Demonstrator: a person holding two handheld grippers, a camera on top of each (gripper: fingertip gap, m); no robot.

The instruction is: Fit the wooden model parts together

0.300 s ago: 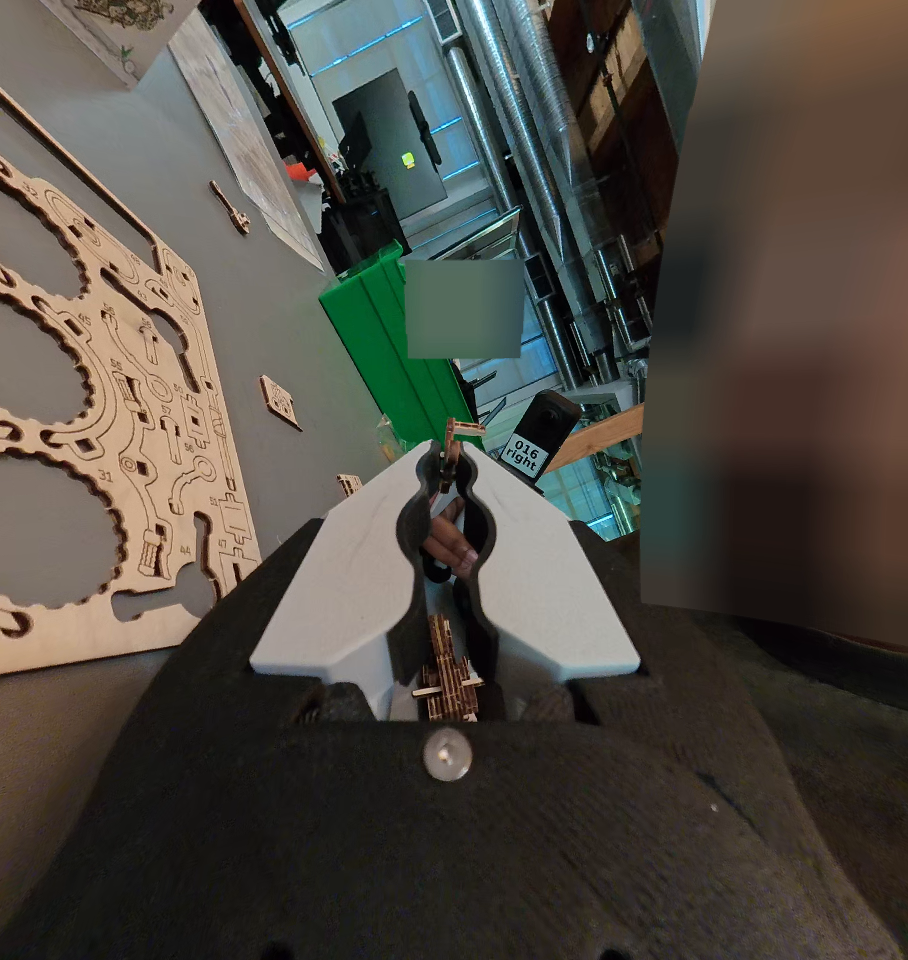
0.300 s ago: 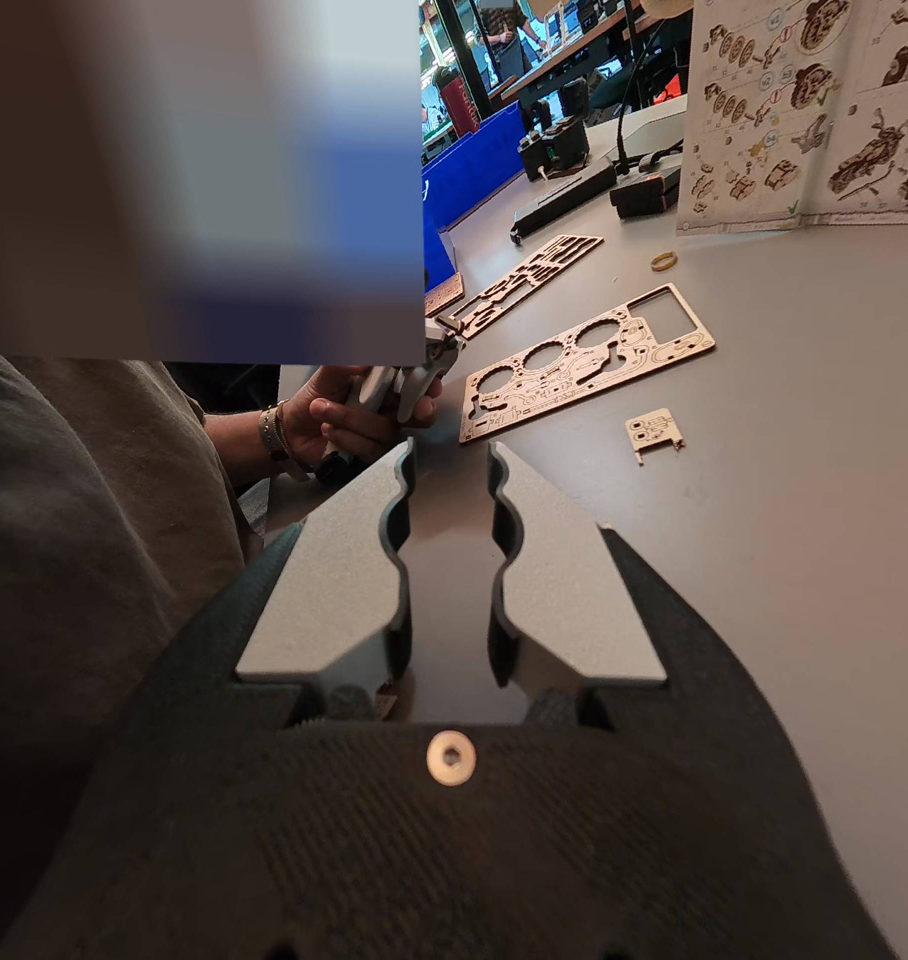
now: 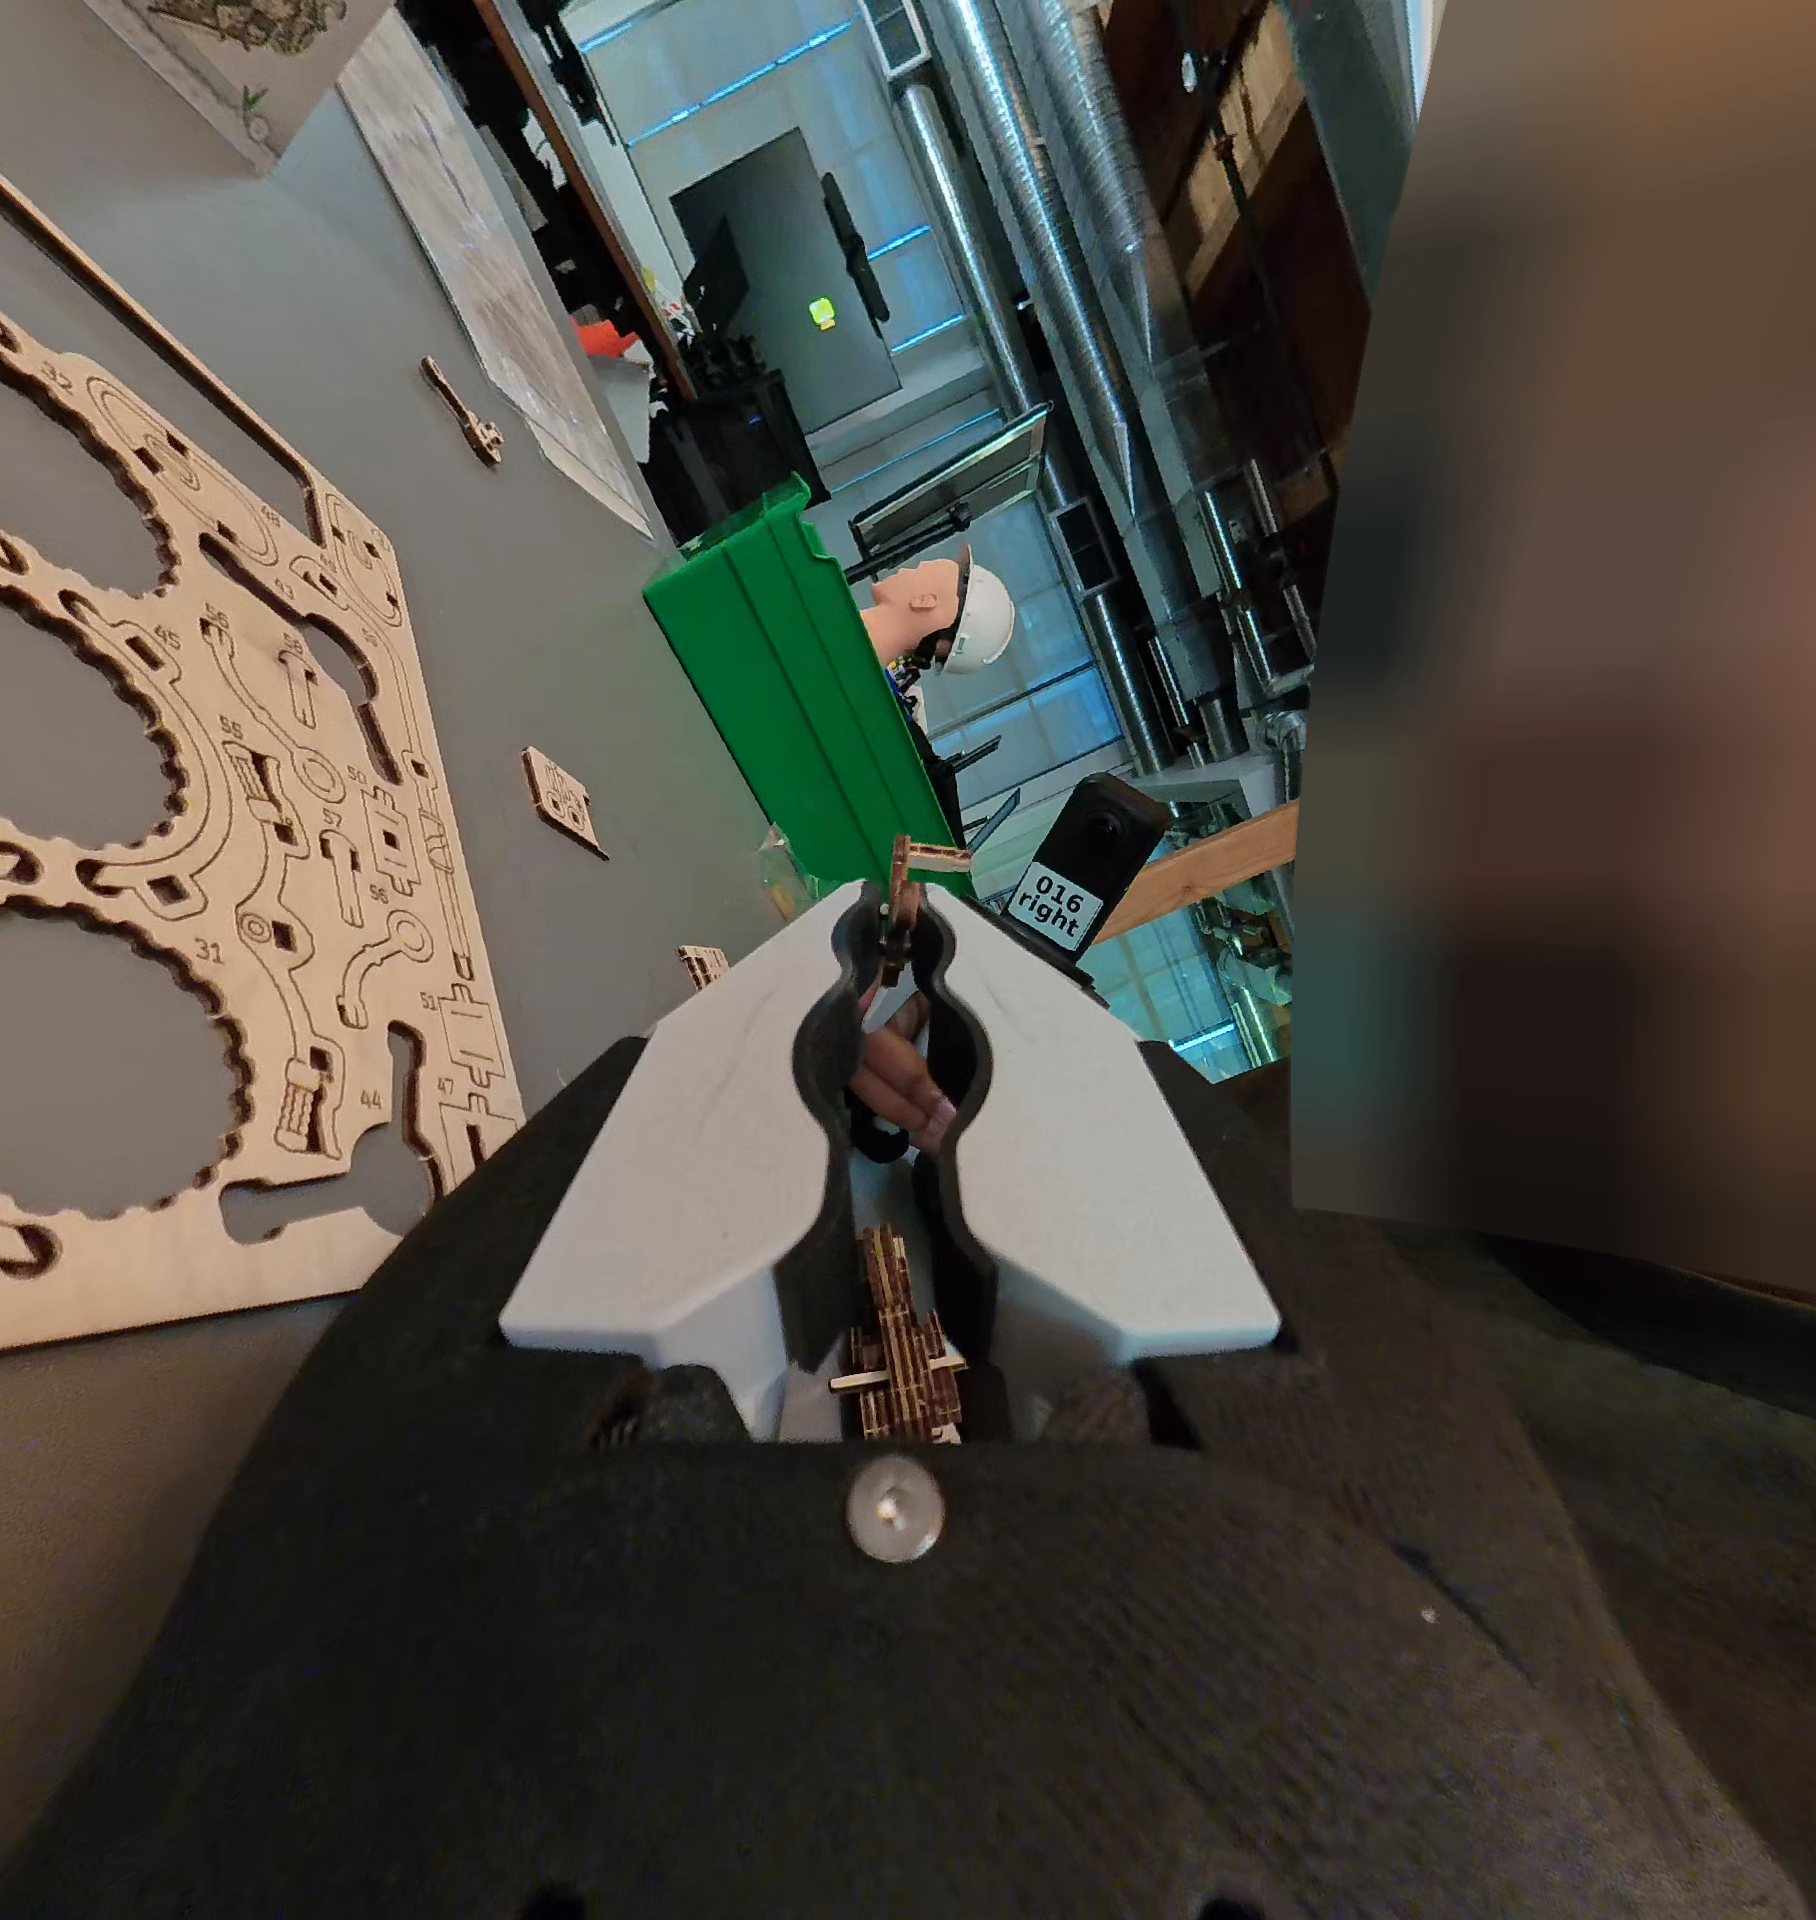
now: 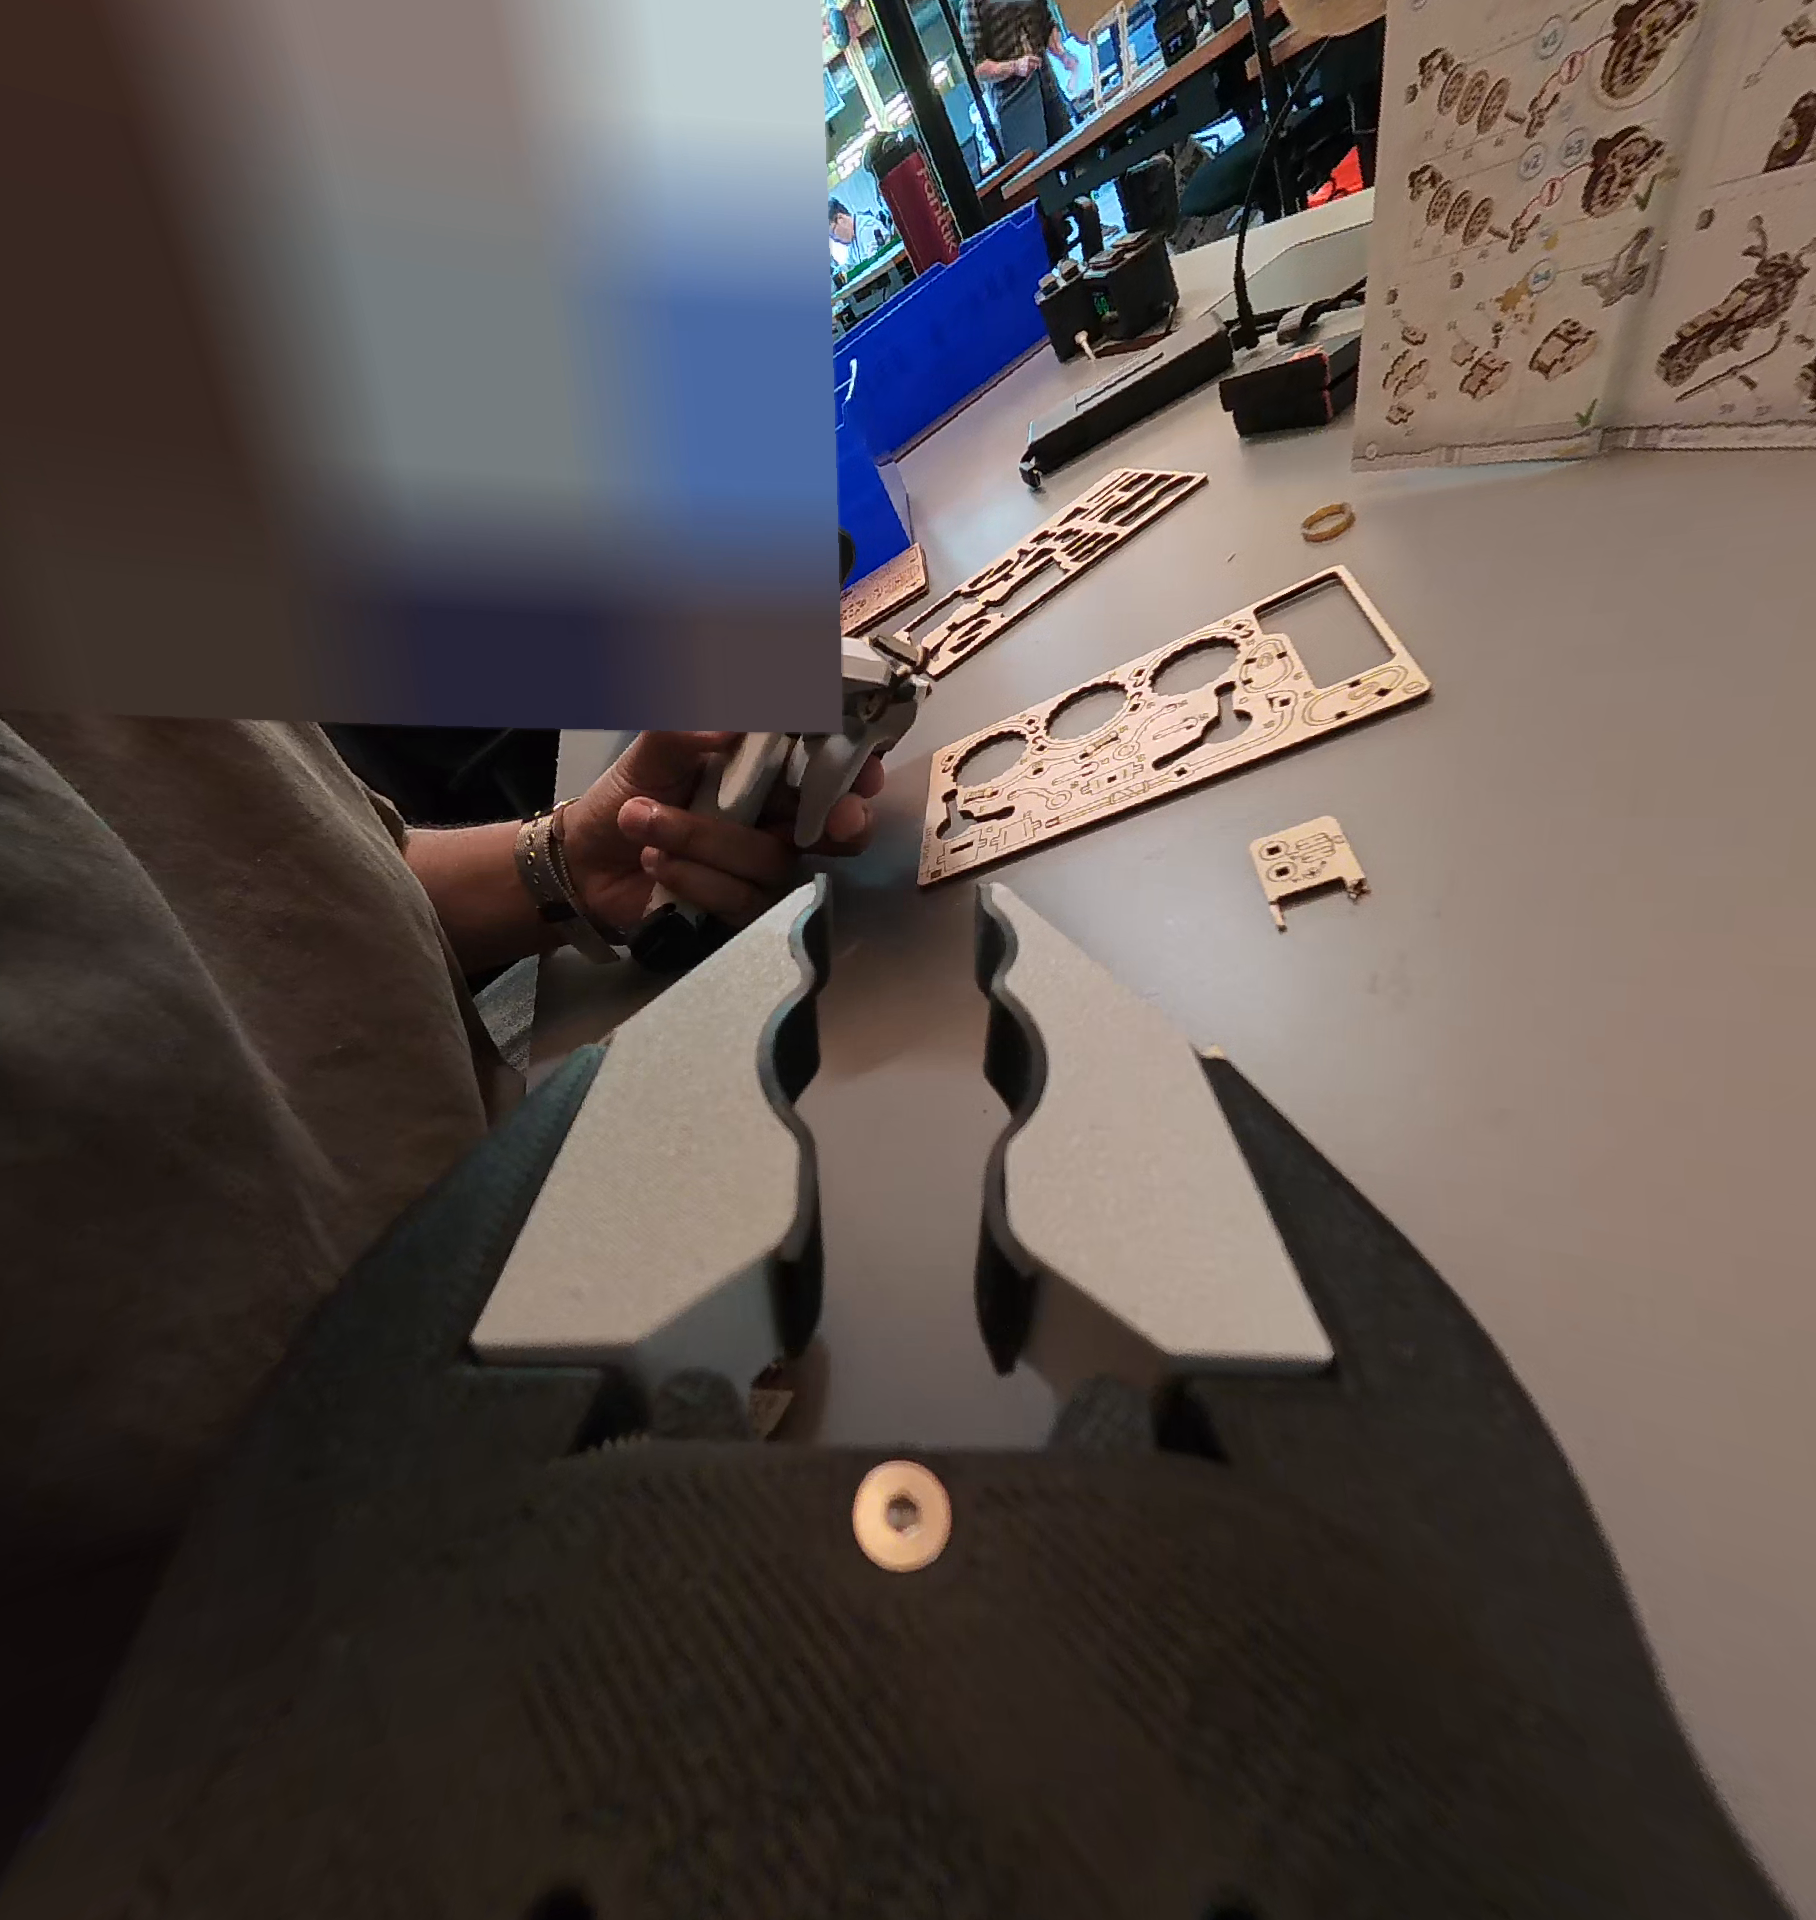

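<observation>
Grey worktable (image 4: 1506,1039), left gripper (image 3: 899,914) pinching a small wooden part (image 3: 909,883), right gripper (image 4: 899,914) gaping empty, punched sheet (image 4: 1174,738) at one o'clock

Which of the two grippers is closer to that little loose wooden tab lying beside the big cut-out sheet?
Right. The right gripper hangs open over the table, with the small wooden tab just ahead to its right. The left gripper, shut on a wooden part, is raised beyond the cut-out sheet.

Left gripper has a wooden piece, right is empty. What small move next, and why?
Probably send the open, empty right gripper toward the small loose wooden part on the table, since the left gripper already clamps a wooden assembly needing its mate.
</observation>
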